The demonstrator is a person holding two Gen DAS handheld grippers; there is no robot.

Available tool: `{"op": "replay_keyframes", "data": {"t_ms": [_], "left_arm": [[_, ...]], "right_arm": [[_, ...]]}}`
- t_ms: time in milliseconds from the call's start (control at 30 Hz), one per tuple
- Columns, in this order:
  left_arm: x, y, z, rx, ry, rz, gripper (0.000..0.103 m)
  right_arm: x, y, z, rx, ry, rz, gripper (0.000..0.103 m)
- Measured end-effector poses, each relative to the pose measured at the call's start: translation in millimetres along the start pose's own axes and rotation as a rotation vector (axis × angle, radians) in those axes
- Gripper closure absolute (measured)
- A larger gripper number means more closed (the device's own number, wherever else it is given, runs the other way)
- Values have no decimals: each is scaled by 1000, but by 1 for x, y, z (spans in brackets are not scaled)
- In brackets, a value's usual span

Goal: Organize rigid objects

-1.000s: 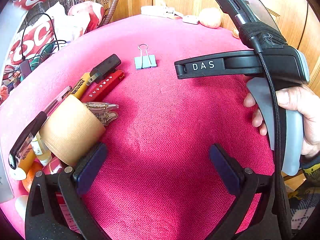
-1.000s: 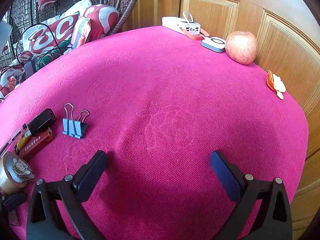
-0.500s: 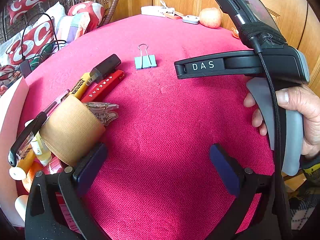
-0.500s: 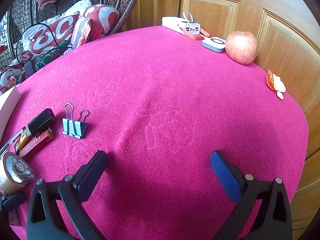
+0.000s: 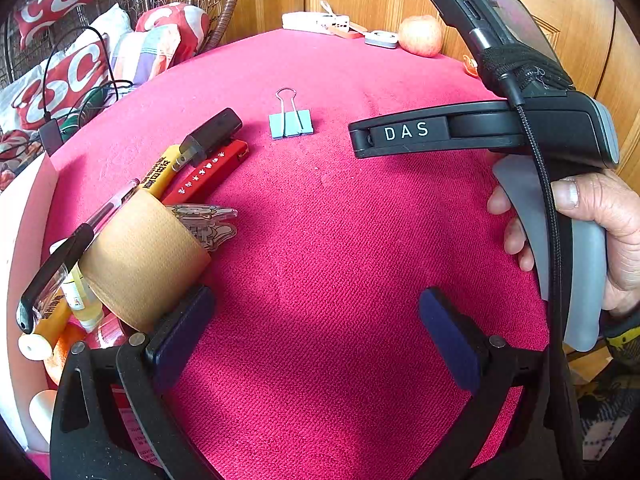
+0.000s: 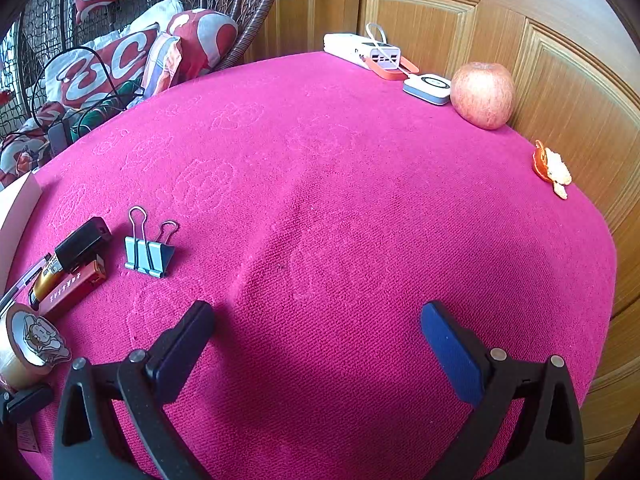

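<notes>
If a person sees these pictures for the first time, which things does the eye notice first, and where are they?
First comes the bright pink cloth that covers the whole table. Then the blue binder clip lying alone near the middle, with a cluster of small things to its left, led by the brown tape roll. At the far edge an apple rests by the wooden doors.

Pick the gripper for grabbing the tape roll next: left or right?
Left. The left gripper is open with the tape roll right by one finger; the right gripper faces bare cloth, tape at its view's far edge.
</notes>
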State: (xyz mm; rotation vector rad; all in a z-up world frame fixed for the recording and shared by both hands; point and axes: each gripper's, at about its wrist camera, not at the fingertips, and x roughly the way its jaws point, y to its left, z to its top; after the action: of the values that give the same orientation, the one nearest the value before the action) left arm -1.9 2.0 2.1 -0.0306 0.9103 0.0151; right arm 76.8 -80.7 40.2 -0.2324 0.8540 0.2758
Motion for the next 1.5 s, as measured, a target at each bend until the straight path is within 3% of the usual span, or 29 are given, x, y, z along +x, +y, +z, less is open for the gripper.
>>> {"op": "replay_keyframes", "data": {"t_ms": [667,767,933,1067,1167,1300,1433,1500], "left_arm": [[-2,1,-1,4,-1,-1,0],[-8,-5,-4,45,-7,-50,0],[-45,-9,-10,107,-107,-103,0],[-85,8,-14,53,-223,-126,0],[-120,30,-21,0,-334,-81,0],[-150,59,-37,-86,-408,-12,0],[-161,96,-54,-224,-422,-11,0],[-166,105,-68,-259,-430,32,0]], "right_arm": [[0,0,0,1,0,0,0],[0,0,0,1,0,1,0],[0,0,0,1,-1,0,0],[0,0,0,1,-1,1,0],[0,0,0,1,-1,1,0],[0,0,0,1,-1,1,0],[0,1,0,1,-1,1,0],[0,1,0,1,-1,1,0]]}}
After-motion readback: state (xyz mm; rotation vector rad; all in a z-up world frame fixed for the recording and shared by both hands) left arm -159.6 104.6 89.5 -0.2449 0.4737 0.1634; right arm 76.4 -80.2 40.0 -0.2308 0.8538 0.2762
